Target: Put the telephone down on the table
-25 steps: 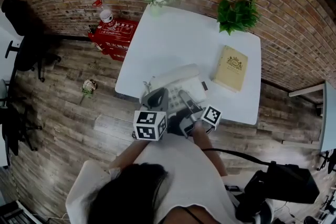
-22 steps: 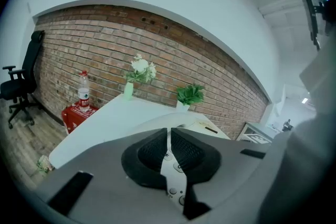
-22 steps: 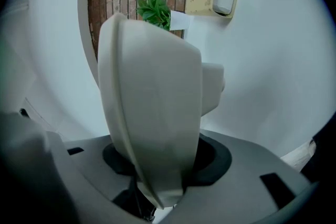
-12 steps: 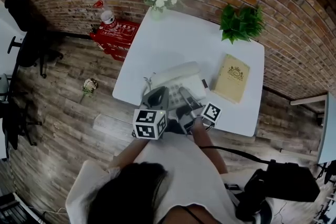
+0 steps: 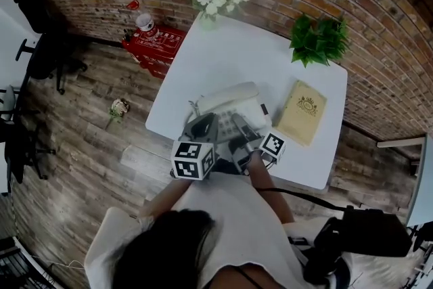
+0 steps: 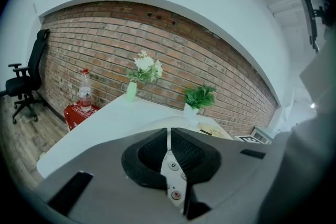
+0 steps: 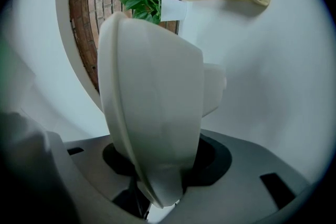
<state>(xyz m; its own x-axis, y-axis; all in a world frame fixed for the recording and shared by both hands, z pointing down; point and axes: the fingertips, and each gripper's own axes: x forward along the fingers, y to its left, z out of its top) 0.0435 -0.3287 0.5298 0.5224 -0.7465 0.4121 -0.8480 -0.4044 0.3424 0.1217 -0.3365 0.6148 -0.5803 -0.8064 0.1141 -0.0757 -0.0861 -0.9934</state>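
Telephone: the white telephone (image 5: 229,105) sits at the near left part of the bench (image 5: 237,54), just beside the near edge.
Right tongs: the right tongs (image 5: 241,132) are clamped on a white rounded part of the telephone (image 7: 152,107), which stands up from between the dark pads.
Left tongs: the left tongs (image 6: 169,152) are drawn together to a thin slit with nothing held between them. They hover over the telephone's near left side.
Progress: judged late in the task. The telephone is over the bench and looks set down or nearly so (contact with the surface cannot be confirmed from above).
Remaining: releasing the right grip and drawing both tongs clear.
Head view only: shows the layout, with the book (image 5: 302,112) well to the right of the telephone and the potted plant (image 5: 318,40) at the far corner.
Right gripper view only: confirms the grip, which the head view leaves unclear.
Left gripper view only: shows the keypad (image 6: 173,165) through the slit, placing these tongs directly above the buttons.
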